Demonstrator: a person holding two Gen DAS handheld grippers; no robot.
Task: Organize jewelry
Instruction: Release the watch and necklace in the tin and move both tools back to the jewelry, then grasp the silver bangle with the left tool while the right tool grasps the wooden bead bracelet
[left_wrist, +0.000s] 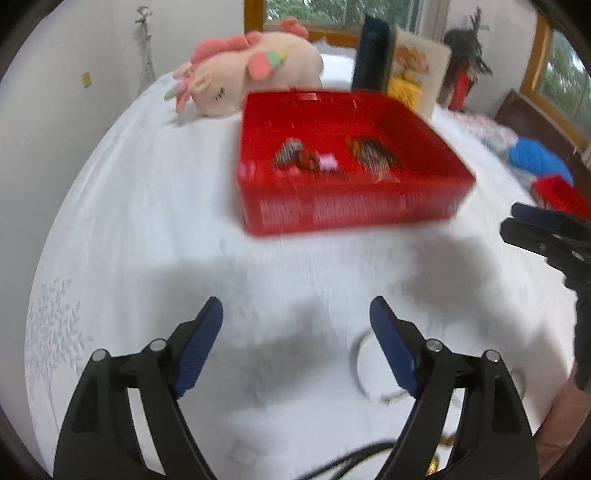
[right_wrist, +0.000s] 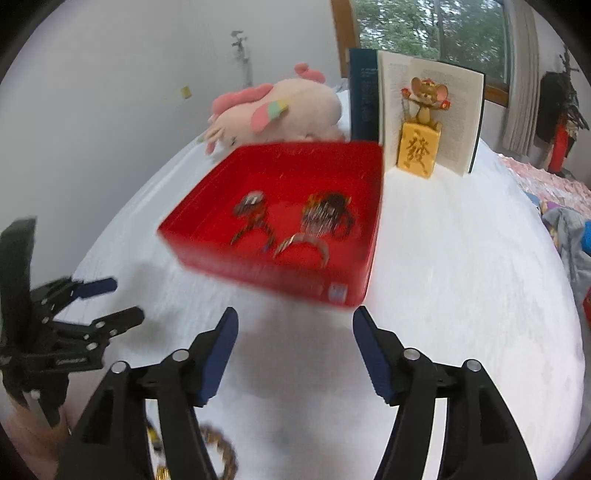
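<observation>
A white bed sheet (left_wrist: 155, 229) with a faint grey leaf print covers the bed, set against a pale wall, with windows behind. The red tray (right_wrist: 207, 236) rests on the sheet and holds hair clips (right_wrist: 328, 214) and a curved comb-like piece (right_wrist: 306, 245); blur hides finer detail. Both grippers hang short of the tray, jaws apart and empty — the left gripper (left_wrist: 295, 317) over bare sheet, the right gripper (right_wrist: 293, 325) just before the tray's near wall. Loose jewelry remains at the lower frame edges: a white bangle (left_wrist: 360, 363) beside the left gripper's right finger and a beaded bracelet (right_wrist: 223, 448) under the right gripper. Probable next step: descend on one piece, close on its band — not the sheet — then carry it over the tray. A pink plush toy (right_wrist: 280, 110), an open book (right_wrist: 432, 114) and a mouse figurine (right_wrist: 424, 99) stand behind the tray.
</observation>
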